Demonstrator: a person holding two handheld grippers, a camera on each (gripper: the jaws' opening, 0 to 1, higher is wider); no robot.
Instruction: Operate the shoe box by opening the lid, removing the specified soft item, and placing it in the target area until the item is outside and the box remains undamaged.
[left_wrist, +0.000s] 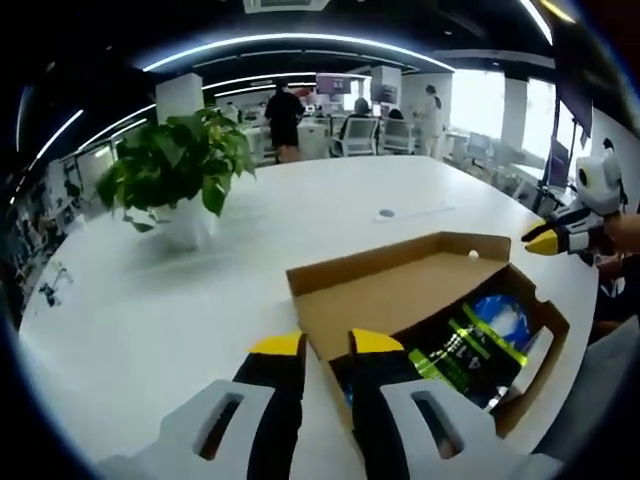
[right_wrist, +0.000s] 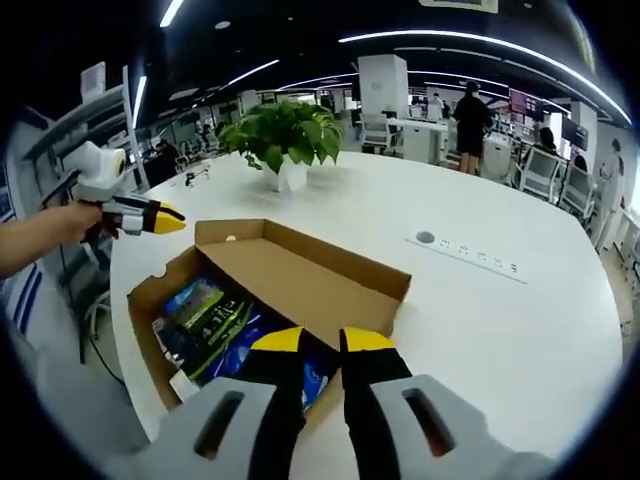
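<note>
Both pairs of yellow-tipped jaws stand slightly parted with nothing between them. From where the left gripper (left_wrist: 327, 345) looks, the shoe box (left_wrist: 425, 300) lies open on the white table (left_wrist: 200, 300), its lid (left_wrist: 400, 275) folded back flat, and a soft packet (left_wrist: 480, 340) printed blue, green and black rests inside. The right gripper (right_wrist: 322, 340) hovers at the box's near edge. Across the box, the other gripper is held in a hand (right_wrist: 70, 222). A potted plant (right_wrist: 285, 135) stands farther back on the table.
</note>
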